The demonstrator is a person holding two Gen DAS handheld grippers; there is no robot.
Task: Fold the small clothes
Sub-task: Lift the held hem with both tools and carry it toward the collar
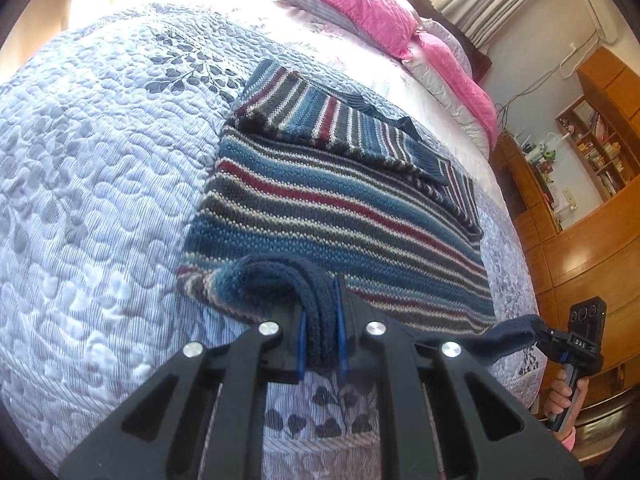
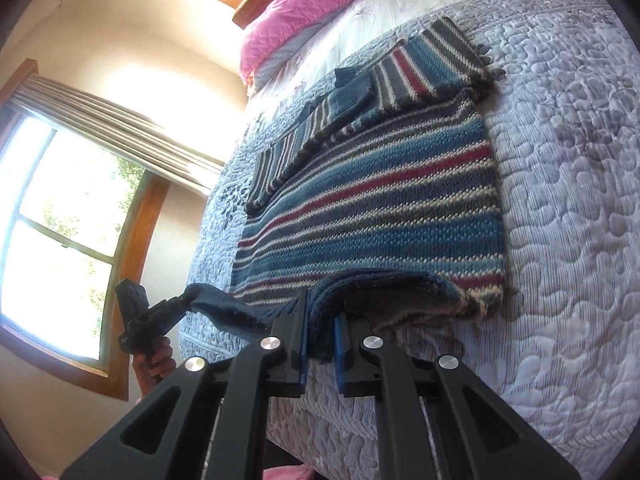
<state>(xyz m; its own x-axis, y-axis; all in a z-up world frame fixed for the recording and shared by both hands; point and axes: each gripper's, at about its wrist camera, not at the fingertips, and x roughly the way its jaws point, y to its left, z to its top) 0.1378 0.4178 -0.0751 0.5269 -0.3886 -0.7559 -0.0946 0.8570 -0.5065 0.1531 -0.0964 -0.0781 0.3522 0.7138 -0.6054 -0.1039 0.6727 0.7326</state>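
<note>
I've got both tools clamped on the striped sweater's [image 1: 320, 208] near hem: left tool [image 1: 322, 344] and right tool [image 2: 320, 340] pinching it, sweater flat on the quilted bed [image 1: 100, 200].

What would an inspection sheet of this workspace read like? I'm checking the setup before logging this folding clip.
Surface: quilted bedspread with a leaf pattern, on a bed.
Job's things: striped knit sweater lying flat, sleeves folded across its far end, near hem lifted.
Clutter: pink pillows at the head of the bed, clear of the sweater.
Grippers: left gripper shut on the hem; right gripper shut on the hem further along the same edge.
Cables: thin wires running along the far wall.
Surroundings: wooden shelving with books, window with a curtain.
</note>
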